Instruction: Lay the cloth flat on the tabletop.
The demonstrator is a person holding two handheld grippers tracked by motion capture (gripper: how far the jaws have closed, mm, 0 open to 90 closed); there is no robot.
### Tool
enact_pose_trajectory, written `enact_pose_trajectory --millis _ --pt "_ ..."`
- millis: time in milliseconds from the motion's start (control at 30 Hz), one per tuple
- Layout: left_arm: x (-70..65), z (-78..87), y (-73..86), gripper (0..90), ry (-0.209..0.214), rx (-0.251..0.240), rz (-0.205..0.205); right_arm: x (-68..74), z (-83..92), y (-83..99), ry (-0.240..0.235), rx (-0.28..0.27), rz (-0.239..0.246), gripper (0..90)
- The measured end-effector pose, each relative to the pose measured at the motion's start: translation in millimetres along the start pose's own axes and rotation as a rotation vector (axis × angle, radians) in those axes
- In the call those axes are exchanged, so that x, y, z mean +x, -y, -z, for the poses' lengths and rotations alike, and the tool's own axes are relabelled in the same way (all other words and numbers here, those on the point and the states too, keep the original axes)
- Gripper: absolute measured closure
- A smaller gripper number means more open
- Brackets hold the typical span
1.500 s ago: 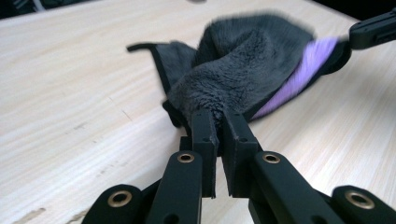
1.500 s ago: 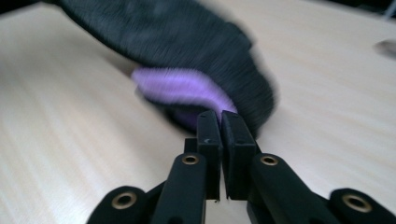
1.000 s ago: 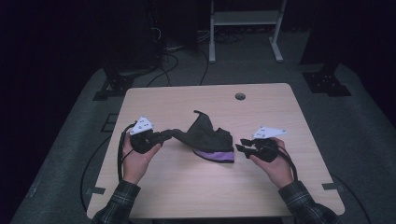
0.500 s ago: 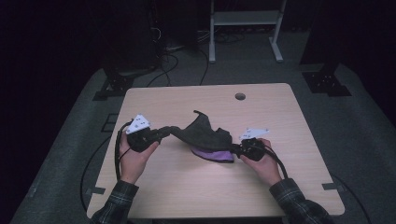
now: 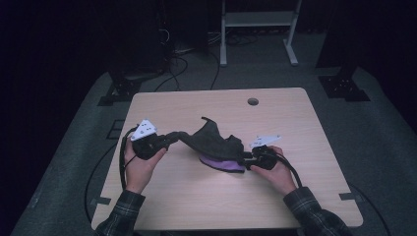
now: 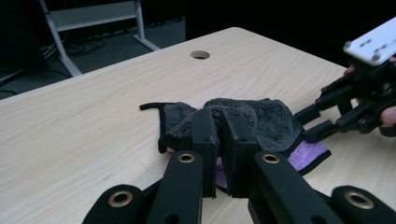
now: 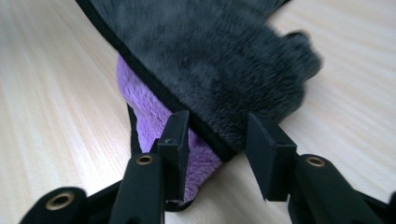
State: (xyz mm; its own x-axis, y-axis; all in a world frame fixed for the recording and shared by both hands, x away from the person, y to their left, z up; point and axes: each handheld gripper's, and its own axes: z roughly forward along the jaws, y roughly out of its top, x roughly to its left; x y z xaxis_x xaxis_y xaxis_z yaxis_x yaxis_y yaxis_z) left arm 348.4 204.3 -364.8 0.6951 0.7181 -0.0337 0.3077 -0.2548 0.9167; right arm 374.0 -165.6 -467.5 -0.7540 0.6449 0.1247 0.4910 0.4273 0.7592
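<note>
A cloth [image 5: 216, 142], dark grey on top and purple underneath with black edging, lies bunched mid-table. My left gripper [image 5: 172, 137] is shut on its left corner, which is drawn up off the wood; in the left gripper view the jaws [image 6: 218, 126] pinch grey pile of the cloth [image 6: 266, 114]. My right gripper [image 5: 246, 156] is at the cloth's right end. Its jaws have just been opening and stand apart [image 7: 218, 120], with the black-edged border of the cloth [image 7: 210, 60] lying between them, untouched by the pads. The right gripper [image 6: 317, 123] also appears in the left gripper view.
The light wooden table [image 5: 295, 123] has a round cable hole [image 5: 253, 102] near its far edge. Behind it on the dark floor stand a metal frame [image 5: 255, 19] and loose cables [image 5: 177, 64]. Bare wood surrounds the cloth.
My right gripper moved left and slightly down, from beside the cloth to its right end. The left gripper kept its hold and stayed in place.
</note>
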Motion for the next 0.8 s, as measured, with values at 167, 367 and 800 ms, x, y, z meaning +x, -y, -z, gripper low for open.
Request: enact_pose_trajectory --millis 167,367,800 --pt "2.0 3.8 -0.2 84.8 -0.009 -0.009 0.003 -1.4 5.8 -6.2 -0.010 -0.034 -0.019 81.9" --pt "3.7 12.4 -5.9 84.8 -0.023 -0.038 0.000 -0.7 32.5 -18.5 -0.029 -0.102 0.012 82.1" --pt "-2.7 35.9 -37.8 84.9 -0.029 -0.158 -0.035 4.0 84.3 -41.2 -0.059 -0.214 0.050 83.9"
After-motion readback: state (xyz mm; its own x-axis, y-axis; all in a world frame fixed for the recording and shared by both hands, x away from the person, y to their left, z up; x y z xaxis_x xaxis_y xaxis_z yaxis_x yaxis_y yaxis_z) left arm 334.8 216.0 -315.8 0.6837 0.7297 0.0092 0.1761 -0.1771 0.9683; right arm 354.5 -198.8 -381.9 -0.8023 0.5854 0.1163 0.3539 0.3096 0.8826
